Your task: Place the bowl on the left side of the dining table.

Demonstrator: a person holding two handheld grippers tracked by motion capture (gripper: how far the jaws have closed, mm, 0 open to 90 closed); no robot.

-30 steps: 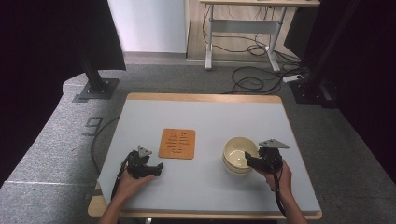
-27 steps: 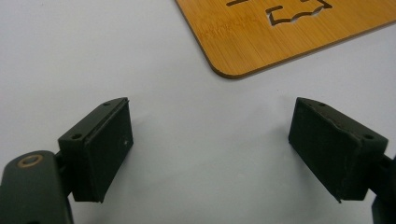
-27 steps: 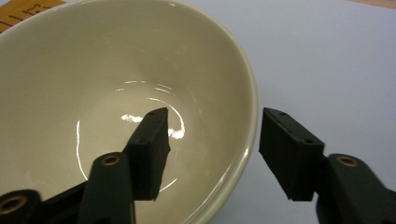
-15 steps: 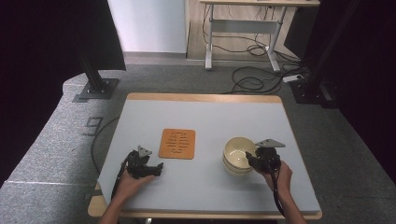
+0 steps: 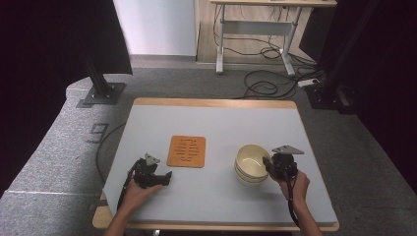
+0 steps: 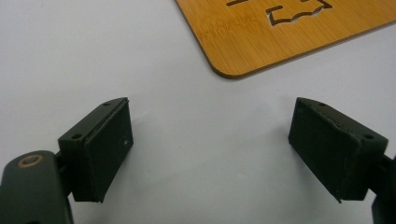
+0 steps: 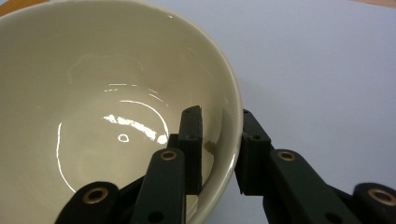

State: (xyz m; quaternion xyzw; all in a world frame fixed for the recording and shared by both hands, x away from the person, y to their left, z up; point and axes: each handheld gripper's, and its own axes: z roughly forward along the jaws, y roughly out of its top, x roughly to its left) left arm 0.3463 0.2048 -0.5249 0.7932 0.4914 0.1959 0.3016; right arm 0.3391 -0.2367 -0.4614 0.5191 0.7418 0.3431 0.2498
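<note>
**A:** Start with the biggest thing. How much room is there?

**B:** The table (image 5: 216,118) has a pale grey top with a wooden edge strip showing along the far side and the near side. Most of the top is bare: the whole far half is open, and there is a wide free lane down the middle between the two hands. Beyond the far edge lie grey floor, cables and a desk frame.

**A:** And the things on it?

**B:** A cream bowl (image 5: 250,160) sits right of centre, nearer the person's edge than the far one, on top of at least one more bowl stacked beneath it. Left of it, well apart, lies a flat bamboo trivet (image 5: 186,151) with rounded corners and cut-out shapes through it. I cannot read the cut-outs as writing, and I see no brand or label on anything.

**A:** The right gripper?

**B:** The right gripper (image 7: 222,149) has just been closing, and its jaws now pinch the top bowl's rim at the side nearest the hand, one jaw inside the bowl, the other outside against the wall.

**A:** The left?

**B:** The left gripper (image 6: 210,154) rests low over bare tabletop near the front-left, jaws spread wide with nothing between them. The trivet's rounded corner lies just ahead of it, not touching.
</note>
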